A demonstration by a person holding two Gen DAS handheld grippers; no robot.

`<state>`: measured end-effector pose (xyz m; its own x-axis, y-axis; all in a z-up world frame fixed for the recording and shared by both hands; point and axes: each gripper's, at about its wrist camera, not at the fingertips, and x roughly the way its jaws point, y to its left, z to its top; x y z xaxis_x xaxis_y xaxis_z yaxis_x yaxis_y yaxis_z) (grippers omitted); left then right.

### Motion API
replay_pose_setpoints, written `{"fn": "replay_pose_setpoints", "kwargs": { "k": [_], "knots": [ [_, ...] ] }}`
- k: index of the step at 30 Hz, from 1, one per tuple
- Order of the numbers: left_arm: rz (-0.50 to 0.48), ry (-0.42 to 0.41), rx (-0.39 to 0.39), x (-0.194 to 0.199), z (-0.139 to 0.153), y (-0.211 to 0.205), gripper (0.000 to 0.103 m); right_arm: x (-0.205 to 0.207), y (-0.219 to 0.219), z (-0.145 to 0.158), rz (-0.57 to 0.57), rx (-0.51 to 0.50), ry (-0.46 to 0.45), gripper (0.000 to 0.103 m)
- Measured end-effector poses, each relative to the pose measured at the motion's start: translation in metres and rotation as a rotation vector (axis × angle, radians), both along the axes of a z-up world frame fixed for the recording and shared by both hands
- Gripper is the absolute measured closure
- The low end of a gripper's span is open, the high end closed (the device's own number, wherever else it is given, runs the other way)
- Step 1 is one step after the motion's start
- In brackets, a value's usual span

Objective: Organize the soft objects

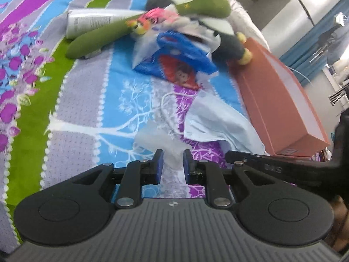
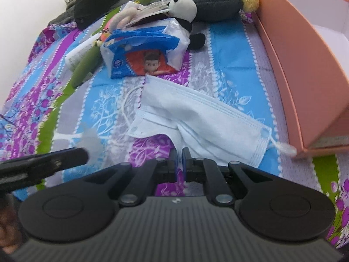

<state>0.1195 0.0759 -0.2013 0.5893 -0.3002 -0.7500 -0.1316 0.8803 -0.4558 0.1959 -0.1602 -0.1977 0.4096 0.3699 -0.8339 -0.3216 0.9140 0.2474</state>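
Striped cotton in blue, purple, grey and green, the bedsheet (image 2: 229, 50) filled both views. On its right a salmon box (image 2: 290, 65) lay with its long axis running near to far, open top showing a pale inside. At the far end a grey and green plush (image 1: 205, 6) sprawled, one long green limb (image 1: 96, 39) pointing near-left across a white tube (image 1: 91, 20). A small panda toy (image 2: 185, 11) leaned beside it. Just nearer lay a blue plastic bag (image 2: 139, 50), crumpled, with a cartoon face on its red panel.

Nearer still, the mask (image 2: 202, 120) lay flat on the sheet, just left of the box, partly folded over itself. Its long axis ran from far-left to near-right, one ear loop (image 2: 283, 147) reaching the box's near corner, the other curling off the far-left end.

Right gripper (image 2: 180, 152) hung over the mask's near edge, jaws nearly together with only a sliver between and nothing in them. Left gripper (image 1: 172, 155) stood slightly parted; a scrap of clear film (image 1: 161, 142) lay at its tips, but whether the pads pressed on it could not be told.
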Motion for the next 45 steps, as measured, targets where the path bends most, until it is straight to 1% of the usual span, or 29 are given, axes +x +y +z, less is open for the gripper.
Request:
{"fn": "replay_pose_setpoints", "kwargs": {
  "k": [2, 3, 5, 6, 7, 9, 10, 12, 14, 15, 16, 17, 22, 24, 27, 29, 31, 32, 33, 34, 35, 37, 40, 45],
  "knots": [
    [0.027, 0.012, -0.013, -0.002, -0.004, 0.001, 0.076, -0.004, -0.002, 0.001, 0.019, 0.009, -0.002, 0.093],
    [0.040, 0.020, -0.019, -0.003, -0.006, 0.001, 0.075, -0.006, -0.003, 0.002, 0.032, 0.012, 0.000, 0.090],
    [0.073, 0.034, -0.043, -0.005, -0.008, 0.002, 0.070, -0.008, -0.004, 0.004, 0.057, 0.018, -0.001, 0.077],
    [0.089, 0.037, -0.058, -0.007, -0.009, 0.003, 0.068, -0.010, -0.006, 0.006, 0.067, 0.026, -0.009, 0.066],
    [0.105, 0.037, -0.070, -0.009, -0.008, 0.003, 0.063, -0.010, -0.006, 0.006, 0.067, 0.026, -0.009, 0.059],
    [0.134, 0.030, -0.087, -0.011, -0.006, 0.004, 0.060, -0.014, -0.009, 0.015, 0.103, 0.031, -0.061, 0.055],
    [0.147, 0.031, -0.091, -0.012, -0.005, 0.003, 0.059, -0.014, -0.009, 0.017, 0.116, 0.023, -0.084, 0.055],
    [0.180, 0.037, -0.096, -0.013, -0.004, 0.003, 0.057, -0.014, -0.009, 0.020, 0.141, -0.013, -0.139, 0.055],
    [0.203, 0.042, -0.097, -0.013, -0.004, 0.001, 0.056, -0.010, -0.008, 0.021, 0.160, -0.064, -0.188, 0.052],
    [0.212, 0.045, -0.096, -0.012, -0.004, 0.000, 0.056, -0.008, -0.008, 0.020, 0.165, -0.078, -0.206, 0.041],
    [0.219, 0.051, -0.094, -0.010, -0.005, -0.001, 0.056, -0.005, -0.009, 0.020, 0.168, -0.085, -0.223, 0.036],
    [0.225, 0.055, -0.091, -0.009, -0.005, -0.003, 0.056, -0.003, -0.009, 0.020, 0.174, -0.086, -0.236, 0.035],
    [0.234, 0.080, -0.078, -0.003, -0.011, -0.012, 0.056, 0.010, -0.010, 0.008, 0.212, -0.079, -0.241, 0.035],
    [0.241, 0.086, -0.072, 0.000, -0.013, -0.015, 0.056, 0.013, -0.007, 0.000, 0.229, -0.100, -0.231, 0.035],
    [0.248, 0.096, -0.054, 0.004, -0.017, -0.018, 0.056, 0.013, -0.006, -0.012, 0.261, -0.092, -0.203, 0.036],
    [0.245, 0.099, -0.051, 0.006, -0.018, -0.020, 0.056, 0.013, -0.006, -0.020, 0.260, -0.093, -0.187, 0.037],
    [0.241, 0.101, -0.043, 0.008, -0.019, -0.022, 0.056, 0.011, -0.007, -0.024, 0.235, -0.108, -0.199, 0.050],
    [0.237, 0.100, -0.035, 0.009, -0.019, -0.023, 0.056, 0.010, -0.008, -0.025, 0.226, -0.107, -0.207, 0.052],
    [0.232, 0.100, -0.026, 0.011, -0.019, -0.024, 0.056, 0.009, -0.009, -0.024, 0.213, -0.106, -0.213, 0.059],
    [0.226, 0.101, -0.019, 0.011, -0.018, -0.025, 0.056, 0.008, -0.010, -0.024, 0.196, -0.109, -0.216, 0.068],
    [0.221, 0.103, -0.012, 0.012, -0.018, -0.026, 0.056, 0.008, -0.011, -0.023, 0.185, -0.115, -0.216, 0.072],
    [0.209, 0.103, 0.006, 0.012, -0.017, -0.028, 0.056, 0.006, -0.012, -0.017, 0.167, -0.117, -0.222, 0.089],
    [0.195, 0.101, 0.020, 0.014, -0.017, -0.030, 0.056, 0.000, -0.017, -0.009, 0.136, -0.088, -0.218, 0.090],
    [0.176, 0.099, 0.057, 0.016, -0.018, -0.035, 0.056, -0.014, -0.016, -0.006, 0.115, -0.087, -0.207, 0.090]
  ]
}}
